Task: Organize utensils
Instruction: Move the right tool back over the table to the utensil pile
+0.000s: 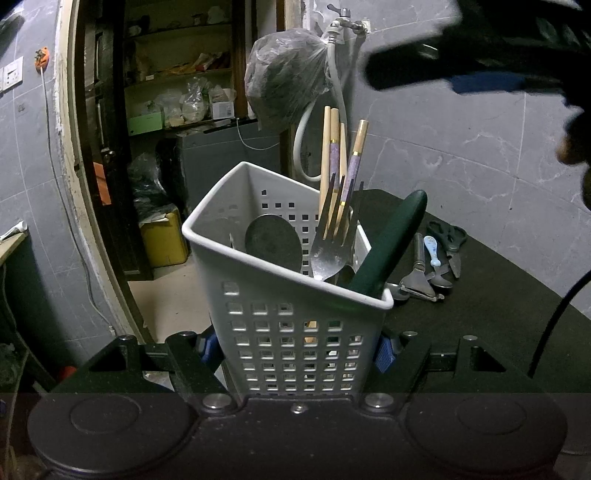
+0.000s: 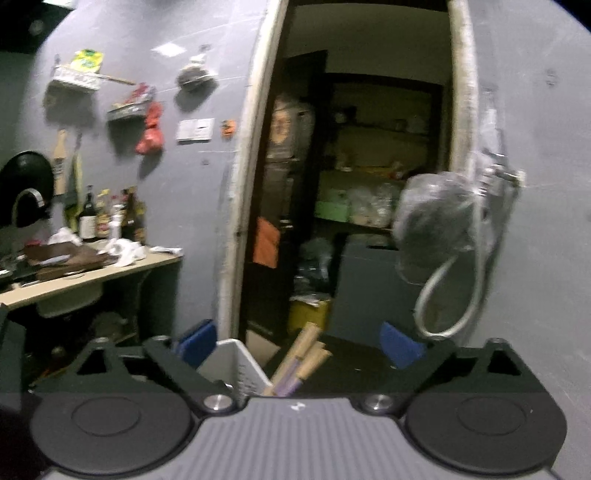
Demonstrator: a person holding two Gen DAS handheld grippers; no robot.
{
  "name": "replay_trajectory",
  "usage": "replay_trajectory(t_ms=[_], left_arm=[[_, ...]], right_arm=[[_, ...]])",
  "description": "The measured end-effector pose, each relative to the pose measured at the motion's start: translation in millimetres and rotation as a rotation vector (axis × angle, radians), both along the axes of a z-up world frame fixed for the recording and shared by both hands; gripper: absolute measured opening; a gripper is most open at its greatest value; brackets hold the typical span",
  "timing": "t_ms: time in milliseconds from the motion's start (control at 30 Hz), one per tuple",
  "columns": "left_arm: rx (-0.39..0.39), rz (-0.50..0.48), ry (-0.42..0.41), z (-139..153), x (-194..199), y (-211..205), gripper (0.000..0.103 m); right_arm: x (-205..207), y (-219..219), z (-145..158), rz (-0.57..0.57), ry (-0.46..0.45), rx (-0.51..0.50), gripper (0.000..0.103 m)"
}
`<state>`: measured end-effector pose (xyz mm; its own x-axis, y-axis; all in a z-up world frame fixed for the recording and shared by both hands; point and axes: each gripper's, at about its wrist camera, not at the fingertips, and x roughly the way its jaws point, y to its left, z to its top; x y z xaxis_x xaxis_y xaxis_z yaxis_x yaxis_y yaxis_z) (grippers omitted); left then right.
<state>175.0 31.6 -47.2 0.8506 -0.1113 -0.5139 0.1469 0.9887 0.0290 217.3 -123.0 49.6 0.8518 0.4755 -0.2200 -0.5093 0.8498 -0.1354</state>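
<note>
Left wrist view: the left gripper [image 1: 295, 349] clamps the white utensil basket [image 1: 291, 332] at its lower walls. Inside the basket stand chopsticks [image 1: 338, 162], a fork [image 1: 328, 243], a spoon [image 1: 273, 242] and a green-handled tool [image 1: 388, 247]. To the basket's right lie scissors [image 1: 448, 243] on the dark table [image 1: 480, 314].

Right wrist view: the right gripper [image 2: 299, 343] gapes wide, holding nothing, above the basket's rim.

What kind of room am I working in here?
Probably a home kitchen or utility corner: a wall tap with a hose on grey tiles, bottles crowding a counter, and pantry shelves through the doorway.
</note>
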Motion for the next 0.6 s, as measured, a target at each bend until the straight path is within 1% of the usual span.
replay_trajectory(t_ms=[167, 433, 600], left_arm=[[0.002, -0.010, 0.000, -1, 0, 1, 0.076], [-0.002, -0.033, 0.010, -1, 2, 6, 0.076], [-0.003, -0.062, 0.017, 0, 4, 8, 0.076]], right_arm=[[-4, -31, -10, -0.109, 0.050, 0.039, 0.103], [-16, -79, -33, -0.330, 0.187, 0.068, 0.103], [-32, -89, -34, -0.420, 0.213, 0.076, 0.103]])
